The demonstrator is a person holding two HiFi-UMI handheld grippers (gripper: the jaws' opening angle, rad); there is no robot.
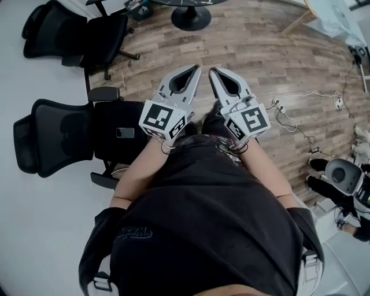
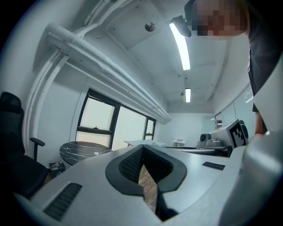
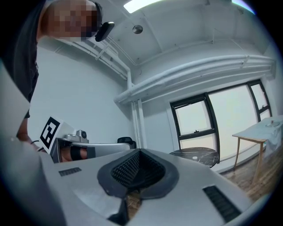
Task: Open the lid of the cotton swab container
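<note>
No cotton swab container shows in any view. In the head view a person holds both grippers close together in front of the body, above the wooden floor [image 1: 260,52]. The left gripper [image 1: 195,67] is shut, jaws touching at the tip, nothing between them. The right gripper [image 1: 212,70] is shut and empty as well. In the left gripper view the left gripper [image 2: 142,148] points up toward windows and ceiling. The right gripper [image 3: 139,152] in its own view points toward a wall and a window.
A black office chair [image 1: 58,136] stands at the left with a phone [image 1: 125,132] on its seat; another chair [image 1: 87,32] stands behind. A round table base [image 1: 191,17] is ahead. Cables and a power strip [image 1: 277,104] lie on the floor at the right.
</note>
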